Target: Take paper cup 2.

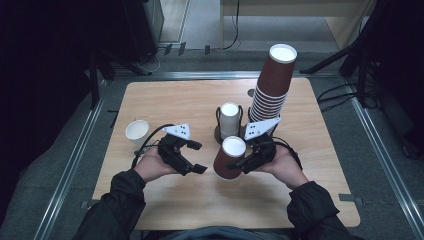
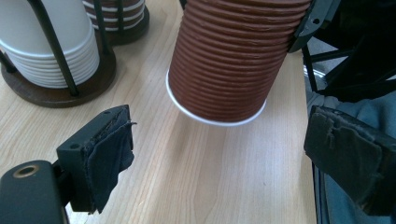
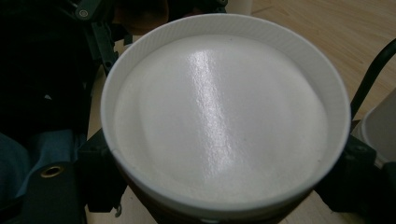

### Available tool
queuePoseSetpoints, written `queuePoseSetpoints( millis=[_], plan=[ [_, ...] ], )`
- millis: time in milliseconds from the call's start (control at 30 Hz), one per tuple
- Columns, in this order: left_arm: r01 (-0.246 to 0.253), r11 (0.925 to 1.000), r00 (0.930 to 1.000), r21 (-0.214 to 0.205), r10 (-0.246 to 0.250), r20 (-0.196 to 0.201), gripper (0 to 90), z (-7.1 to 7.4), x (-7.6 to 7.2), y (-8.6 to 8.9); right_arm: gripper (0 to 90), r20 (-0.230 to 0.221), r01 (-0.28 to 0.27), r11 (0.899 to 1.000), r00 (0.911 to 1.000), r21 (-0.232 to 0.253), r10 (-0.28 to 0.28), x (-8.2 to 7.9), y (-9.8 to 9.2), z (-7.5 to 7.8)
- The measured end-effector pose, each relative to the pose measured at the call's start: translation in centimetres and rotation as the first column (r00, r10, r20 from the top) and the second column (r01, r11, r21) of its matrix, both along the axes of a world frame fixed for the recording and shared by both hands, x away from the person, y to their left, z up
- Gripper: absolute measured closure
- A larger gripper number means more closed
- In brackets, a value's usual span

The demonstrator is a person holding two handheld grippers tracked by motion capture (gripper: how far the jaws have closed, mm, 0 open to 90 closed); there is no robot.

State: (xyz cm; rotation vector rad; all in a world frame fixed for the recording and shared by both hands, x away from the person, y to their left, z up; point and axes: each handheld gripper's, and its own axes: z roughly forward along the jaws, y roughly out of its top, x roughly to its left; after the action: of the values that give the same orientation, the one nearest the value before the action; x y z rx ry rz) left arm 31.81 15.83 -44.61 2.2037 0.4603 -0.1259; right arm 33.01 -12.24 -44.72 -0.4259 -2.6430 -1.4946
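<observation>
Holding one brown ribbed cup (image 1: 229, 159) upside down, white base up, centre of high view: right gripper (image 1: 243, 163) clamped on its sides, rim just above the table (image 1: 165, 100). Left gripper (image 1: 192, 156) beside it at centre-left, jaws apart, nothing between. Counting two holders behind: white cup stack (image 1: 230, 120), tall brown cup stack (image 1: 272, 85). One loose white cup (image 1: 137, 133) at left.

We see a cup (image 1: 229, 159) near centre on the table (image 1: 165, 100), two stacks (image 1: 272, 85) behind it, another cup (image 1: 137, 132) far left.
</observation>
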Motion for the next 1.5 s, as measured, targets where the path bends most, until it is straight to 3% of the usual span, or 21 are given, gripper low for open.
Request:
queuePoseSetpoints(
  millis=[133,500,800,933,1033,1167,1333,1400,1500],
  plan=[
    [0.015,0.9999,0.9998,-0.004,-0.015,0.010,1.4,-0.3,-0.1,-0.1,18.6,-0.001,0.001,0.999,1.0000,0.050,-0.001,0.1,0.2,-0.5],
    [0.033,0.9994,0.9991,-0.007,-0.033,-0.025,0.0,-1.3,0.0,-1.0,18.6,-0.015,-0.050,0.988,0.9985,0.146,0.053,0.1,1.3,-1.0],
    [0.060,0.9967,0.9981,0.055,-0.059,-0.018,0.0,-2.2,-0.1,-2.4,18.9,0.002,-0.071,0.979,0.9974,0.193,0.072,-0.2,2.2,-0.8],
    [0.069,0.9957,0.9976,0.063,-0.068,-0.012,0.0,-2.3,-0.2,-2.8,19.1,0.000,-0.076,0.977,0.9970,0.200,0.078,-0.3,2.5,-0.8],
    [0.065,0.9969,0.9977,0.044,-0.064,-0.021,0.0,-2.3,-0.2,-2.8,19.1,0.003,-0.076,0.972,0.9970,0.223,0.077,-0.4,2.6,-0.7],
    [0.061,0.9969,0.9981,0.050,-0.061,-0.008,0.0,-2.2,-0.3,-2.8,19.1,-0.014,-0.066,0.960,0.9973,0.274,0.072,-0.4,2.6,-0.7],
    [0.060,0.9971,0.9979,0.048,-0.061,0.021,4.2,-2.0,-0.5,-2.9,19.0,-0.027,-0.061,0.956,0.9971,0.286,0.072,-0.4,2.8,-0.9],
    [0.065,0.9965,0.9978,0.053,-0.065,0.011,5.7,-2.0,-0.4,-2.8,19.2,-0.027,-0.061,0.954,0.9970,0.294,0.073,-0.4,2.7,-0.9],
    [0.068,0.9949,0.9977,0.075,-0.068,0.006,7.7,-2.2,-0.4,-2.8,19.6,-0.042,-0.060,0.962,0.9964,0.266,0.074,-0.3,2.8,-1.1]
  ],
)
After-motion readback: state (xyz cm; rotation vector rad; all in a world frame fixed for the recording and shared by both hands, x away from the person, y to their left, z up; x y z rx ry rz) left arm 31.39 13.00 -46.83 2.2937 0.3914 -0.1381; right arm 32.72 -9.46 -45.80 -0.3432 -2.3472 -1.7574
